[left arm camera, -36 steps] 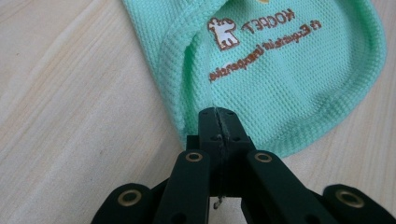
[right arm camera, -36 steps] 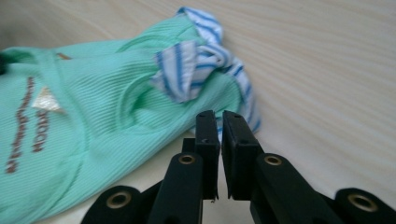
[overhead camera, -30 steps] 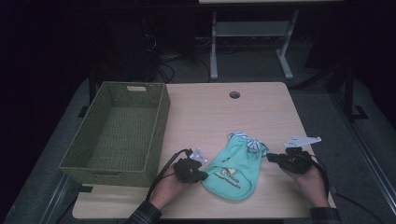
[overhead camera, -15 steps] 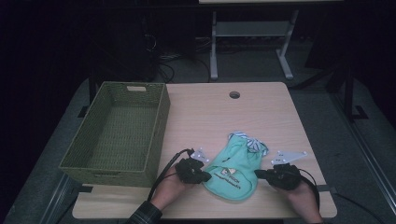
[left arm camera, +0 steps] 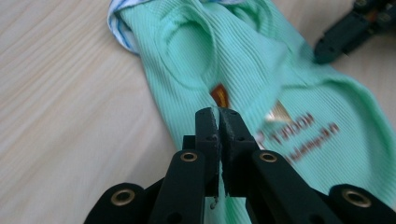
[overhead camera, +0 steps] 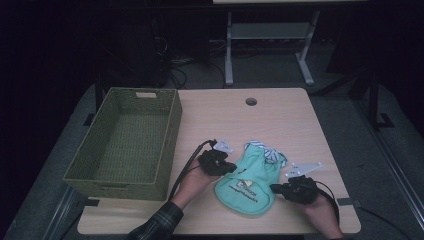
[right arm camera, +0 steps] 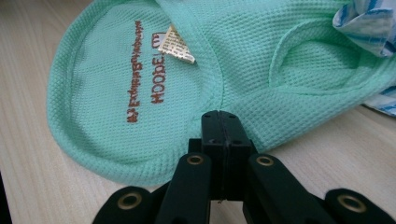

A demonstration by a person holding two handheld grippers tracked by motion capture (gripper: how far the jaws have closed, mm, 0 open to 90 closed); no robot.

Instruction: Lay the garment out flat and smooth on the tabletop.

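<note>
A small mint-green garment (overhead camera: 250,177) with brown lettering lies flat on the wooden table (overhead camera: 280,120). My left gripper (overhead camera: 232,167) rests at its left edge, jaws shut. In the left gripper view the shut tips (left arm camera: 218,114) hover over the garment (left arm camera: 261,60) with no fabric visibly pinched, and the right gripper (left arm camera: 345,32) shows beyond it. My right gripper (overhead camera: 274,188) sits at the garment's lower right edge. Its shut tips (right arm camera: 222,116) lie over the hem of the garment (right arm camera: 140,70), beside a small sewn label (right arm camera: 176,44). A blue-and-white striped trim (overhead camera: 267,151) edges the far end.
A green woven basket (overhead camera: 172,125) stands empty on the table's left side, close to my left hand. A round cable hole (overhead camera: 251,101) sits near the far edge. Bare tabletop lies beyond the garment. A metal stand (overhead camera: 270,35) is on the floor behind.
My right gripper has come down and in toward the garment's lower right edge. My left gripper has shifted away from me and to the right along the left edge. The garment stays put.
</note>
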